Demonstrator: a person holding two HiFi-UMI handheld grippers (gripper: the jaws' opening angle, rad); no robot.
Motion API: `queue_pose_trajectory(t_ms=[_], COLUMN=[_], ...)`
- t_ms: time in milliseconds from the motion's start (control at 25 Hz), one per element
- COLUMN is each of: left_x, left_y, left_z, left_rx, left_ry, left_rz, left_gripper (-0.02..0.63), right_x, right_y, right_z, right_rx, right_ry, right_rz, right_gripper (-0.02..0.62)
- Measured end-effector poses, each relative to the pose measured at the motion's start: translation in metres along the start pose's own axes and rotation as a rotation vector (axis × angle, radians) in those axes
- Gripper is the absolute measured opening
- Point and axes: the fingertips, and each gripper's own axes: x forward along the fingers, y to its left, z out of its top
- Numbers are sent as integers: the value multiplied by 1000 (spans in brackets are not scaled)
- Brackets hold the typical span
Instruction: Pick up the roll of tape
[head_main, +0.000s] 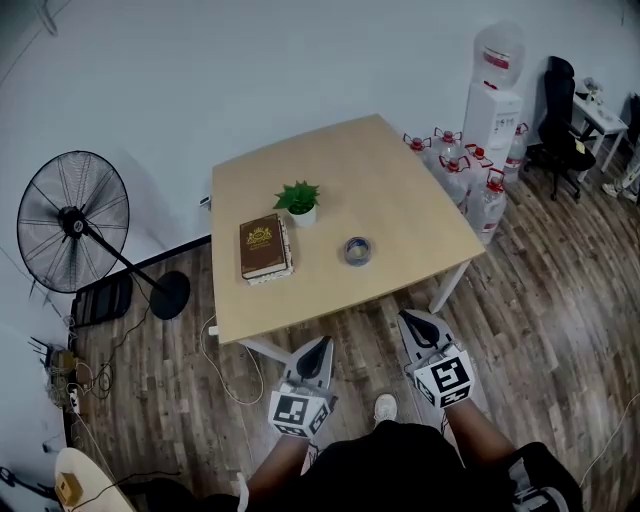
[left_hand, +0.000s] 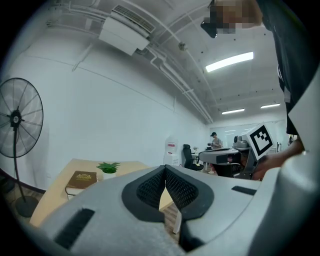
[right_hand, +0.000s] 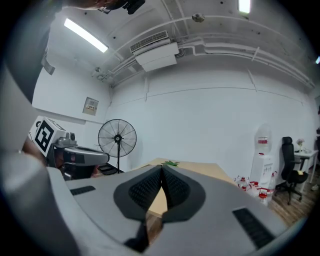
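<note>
The roll of tape (head_main: 357, 251), a small bluish ring, lies flat on the light wooden table (head_main: 400, 190) near its front edge. Both grippers hang short of the table over the floor. My left gripper (head_main: 322, 345) is shut with nothing between its jaws, its tips just short of the table's front edge. My right gripper (head_main: 411, 318) is shut and empty too, close to the table's front right leg. The tape is hidden behind the jaws in both gripper views. From the left gripper view (left_hand: 164, 168) I see the book and plant; the right gripper view (right_hand: 162, 168) shows the tabletop.
A brown book (head_main: 264, 247) and a small potted plant (head_main: 299, 201) sit on the table left of the tape. A standing fan (head_main: 75, 222) is at the left. Water bottles (head_main: 470, 175) and a dispenser (head_main: 493, 100) stand at the right, with an office chair (head_main: 560, 120) beyond.
</note>
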Motion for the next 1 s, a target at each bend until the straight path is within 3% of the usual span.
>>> queue_pose_trajectory(t_ms=[200, 520, 760, 1000], left_x=[47, 78, 93, 125], left_y=[2, 7, 39, 75], left_z=[1, 0, -19, -17], left_rx=[13, 46, 18, 5], left_ry=[12, 37, 73, 59], left_rz=[9, 25, 62, 46], left_gripper=[0, 0, 0, 0], right_x=[24, 57, 88, 132], right_y=[-43, -81, -91, -100], right_z=[-2, -1, -6, -3], right_rx=[-7, -33, -29, -33], right_ry=[8, 12, 20, 29], right_rz=[15, 16, 23, 20], right_gripper=[-6, -6, -6, -6])
